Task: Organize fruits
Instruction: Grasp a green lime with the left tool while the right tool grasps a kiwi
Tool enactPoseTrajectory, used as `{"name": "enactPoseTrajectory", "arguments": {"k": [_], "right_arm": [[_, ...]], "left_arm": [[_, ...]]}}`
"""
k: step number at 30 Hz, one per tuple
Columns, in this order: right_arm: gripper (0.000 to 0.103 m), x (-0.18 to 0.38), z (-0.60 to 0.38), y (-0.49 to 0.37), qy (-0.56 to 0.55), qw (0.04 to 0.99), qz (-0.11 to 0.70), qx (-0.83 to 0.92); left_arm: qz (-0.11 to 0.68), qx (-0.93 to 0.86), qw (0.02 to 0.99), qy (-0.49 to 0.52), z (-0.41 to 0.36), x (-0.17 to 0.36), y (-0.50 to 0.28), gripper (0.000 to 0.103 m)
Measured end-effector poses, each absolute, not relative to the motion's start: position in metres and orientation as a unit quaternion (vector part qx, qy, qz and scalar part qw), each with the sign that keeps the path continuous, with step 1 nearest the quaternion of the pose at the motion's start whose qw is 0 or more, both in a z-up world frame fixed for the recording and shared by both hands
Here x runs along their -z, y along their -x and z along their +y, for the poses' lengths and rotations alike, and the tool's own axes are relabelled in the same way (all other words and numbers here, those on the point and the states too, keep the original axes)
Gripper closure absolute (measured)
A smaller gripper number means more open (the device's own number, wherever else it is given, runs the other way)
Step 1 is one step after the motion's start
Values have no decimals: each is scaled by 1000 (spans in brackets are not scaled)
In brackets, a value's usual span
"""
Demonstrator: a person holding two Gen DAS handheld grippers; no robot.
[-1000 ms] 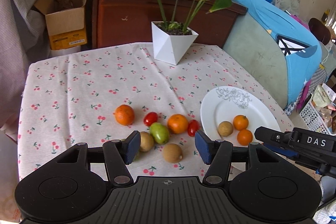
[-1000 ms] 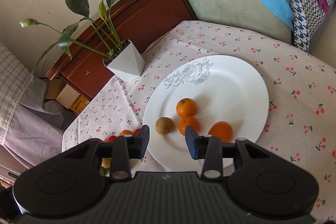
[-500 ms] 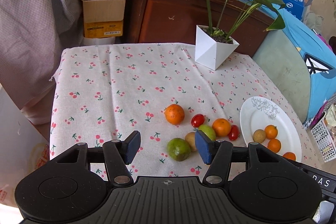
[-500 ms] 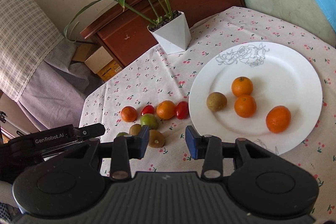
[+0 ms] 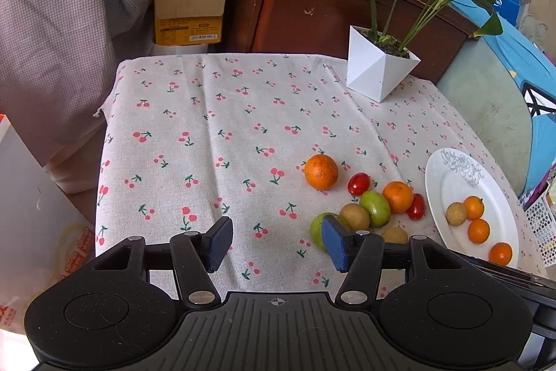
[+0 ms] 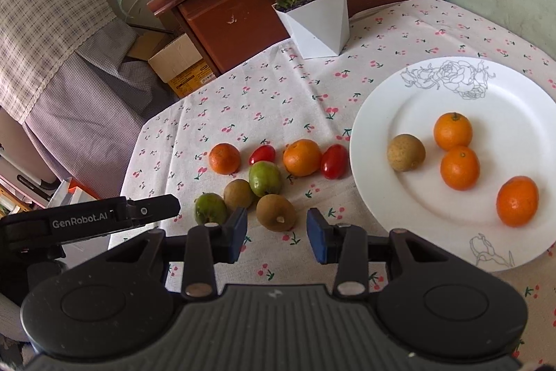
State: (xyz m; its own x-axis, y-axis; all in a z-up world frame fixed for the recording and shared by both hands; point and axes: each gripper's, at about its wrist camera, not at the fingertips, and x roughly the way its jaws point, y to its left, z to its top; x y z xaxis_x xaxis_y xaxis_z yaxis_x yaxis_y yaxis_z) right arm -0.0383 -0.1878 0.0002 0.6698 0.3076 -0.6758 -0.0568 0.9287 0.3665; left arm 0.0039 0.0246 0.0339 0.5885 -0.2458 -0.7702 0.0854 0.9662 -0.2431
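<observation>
Hovering my right tongs [image 6: 277, 233] released over a kiwi [image 6: 276, 212] | left tongs [image 5: 277, 244] released, empty | plate [image 6: 389, 197] holds four fruits

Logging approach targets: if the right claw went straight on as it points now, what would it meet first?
Most likely the brown kiwi, lying on the tablecloth just ahead of the open right claw and between its fingers; depth is hard to judge.
</observation>
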Motion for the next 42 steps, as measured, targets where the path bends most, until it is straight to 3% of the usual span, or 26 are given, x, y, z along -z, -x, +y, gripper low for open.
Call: {"name": "enactPoseTrajectory", "arguments": {"k": [6,10,27,33,39,40,42], "right_arm": [[64,5,-176,31,-133,903,396,-100],[75,10,-171,28,-115,904,400,-96],[76,-6,-201,34,-184,907,373,-67],[76,-8,-207,36,-202,905,370,-62],[76,-8,-209,36,-209,903,371,-57],[76,-8,-209,36,-208,903,371,-57],[76,-8,-209,36,-209,903,371,-58]], "left_arm": [[442,103,888,81,25,-30,-3,48],[440,114,887,79,23,-28,-1,48],[417,167,892,41,-11,-16,5,51],[410,164,896,38,-14,-9,-1,62],[397,174,901,17,-20,-8,1,66],[396,177,901,14,-21,-8,2,73],[394,177,902,8,-23,-8,4,74]]}}
